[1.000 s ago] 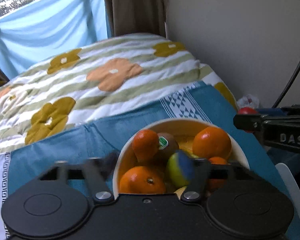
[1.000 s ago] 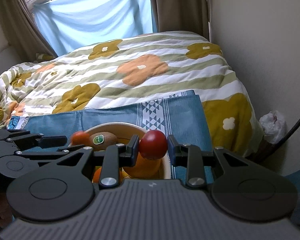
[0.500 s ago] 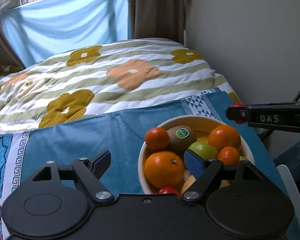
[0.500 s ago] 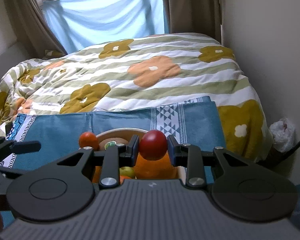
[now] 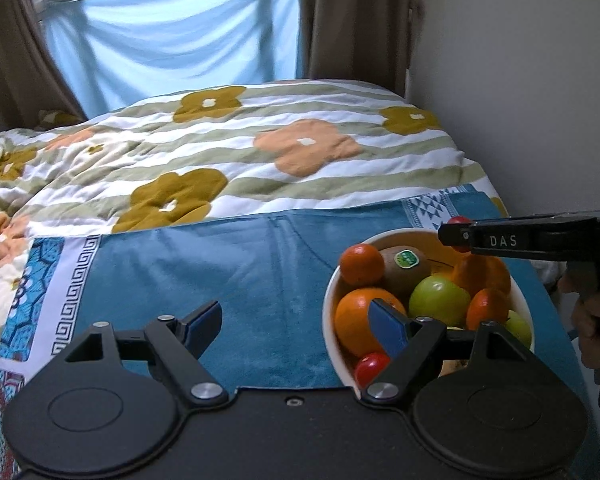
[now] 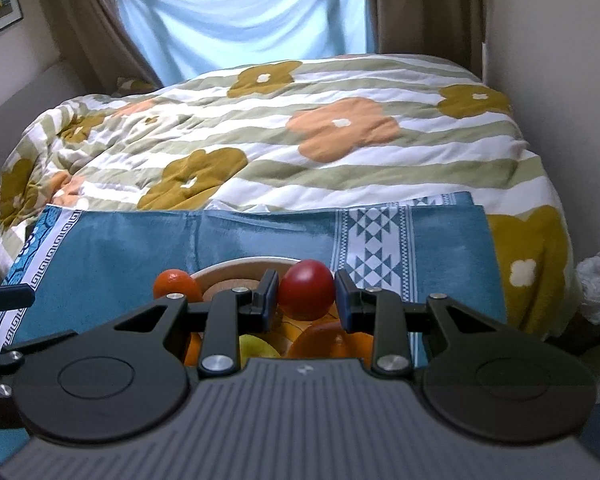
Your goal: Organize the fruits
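Red tomato (image 6: 307, 289) stays clamped in the right gripper (image 6: 306, 300) above the bowl (image 5: 329, 300); the left gripper (image 5: 296, 322), jaws apart, has backed toward 7 o'clock, leaving room for the drop.

Our left tongs (image 5: 296, 326) gape wide and hold nothing; our right tongs (image 6: 306, 294) pinch something red, held level.

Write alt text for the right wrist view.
The right claw grips a red tomato above a white bowl of oranges and green fruit. The bowl sits on a blue cloth over a floral quilt.
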`<state>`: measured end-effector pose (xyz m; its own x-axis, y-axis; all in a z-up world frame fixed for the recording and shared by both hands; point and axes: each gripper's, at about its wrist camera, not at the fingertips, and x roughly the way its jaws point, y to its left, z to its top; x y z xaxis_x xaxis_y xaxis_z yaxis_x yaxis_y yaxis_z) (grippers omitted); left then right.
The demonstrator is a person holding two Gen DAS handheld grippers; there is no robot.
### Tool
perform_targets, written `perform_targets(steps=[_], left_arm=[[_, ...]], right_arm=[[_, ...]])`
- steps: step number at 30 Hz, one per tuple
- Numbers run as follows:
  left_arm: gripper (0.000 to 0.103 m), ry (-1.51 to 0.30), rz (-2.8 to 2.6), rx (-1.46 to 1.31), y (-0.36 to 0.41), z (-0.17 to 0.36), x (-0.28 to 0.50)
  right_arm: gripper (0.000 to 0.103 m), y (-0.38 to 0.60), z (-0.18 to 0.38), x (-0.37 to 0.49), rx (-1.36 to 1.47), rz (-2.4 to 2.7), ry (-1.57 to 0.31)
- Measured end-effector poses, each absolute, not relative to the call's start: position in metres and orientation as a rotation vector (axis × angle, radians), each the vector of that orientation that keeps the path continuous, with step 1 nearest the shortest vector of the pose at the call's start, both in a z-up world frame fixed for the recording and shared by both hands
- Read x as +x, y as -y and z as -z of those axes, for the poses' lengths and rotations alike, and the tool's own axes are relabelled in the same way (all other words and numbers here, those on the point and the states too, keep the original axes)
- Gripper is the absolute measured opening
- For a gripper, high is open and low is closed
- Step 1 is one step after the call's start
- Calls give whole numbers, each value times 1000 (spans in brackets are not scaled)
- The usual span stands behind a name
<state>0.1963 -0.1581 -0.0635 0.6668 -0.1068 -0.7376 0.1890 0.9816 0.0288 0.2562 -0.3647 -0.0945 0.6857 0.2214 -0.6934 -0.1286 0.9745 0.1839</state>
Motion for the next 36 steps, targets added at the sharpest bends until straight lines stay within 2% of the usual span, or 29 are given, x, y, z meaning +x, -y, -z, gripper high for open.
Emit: perform_targets(steps=[1,2,3,4,5,8,20,31,36], left_arm=[[84,-822,156,102,157,63,194],[84,-820,145,99,156,62,192],[84,-818,133,96,155,61,190],[84,-817,124,94,153,60,188],[85,-816,113,92,152,59,186],[88,-809,87,87,148,55,180],[88,-719,64,68,120,12,142],[88,-595,99,15,72,-37,68],[93,-549,119,14,58,-53,34]], right_arm=[[47,364,95,256,123,-210,-787],[54,364,95,255,118,-224,-778],[73,363,94,254,111,-227,-769],[83,362,93,251,103,-219,-755],[102,362,91,248,92,-206,-735],[103,361,86,239,71,-215,-706],[103,340,42,200,49,-212,-653],[103,293,-28,107,33,-166,-587],[103,275,-48,60,21,-120,-577]])
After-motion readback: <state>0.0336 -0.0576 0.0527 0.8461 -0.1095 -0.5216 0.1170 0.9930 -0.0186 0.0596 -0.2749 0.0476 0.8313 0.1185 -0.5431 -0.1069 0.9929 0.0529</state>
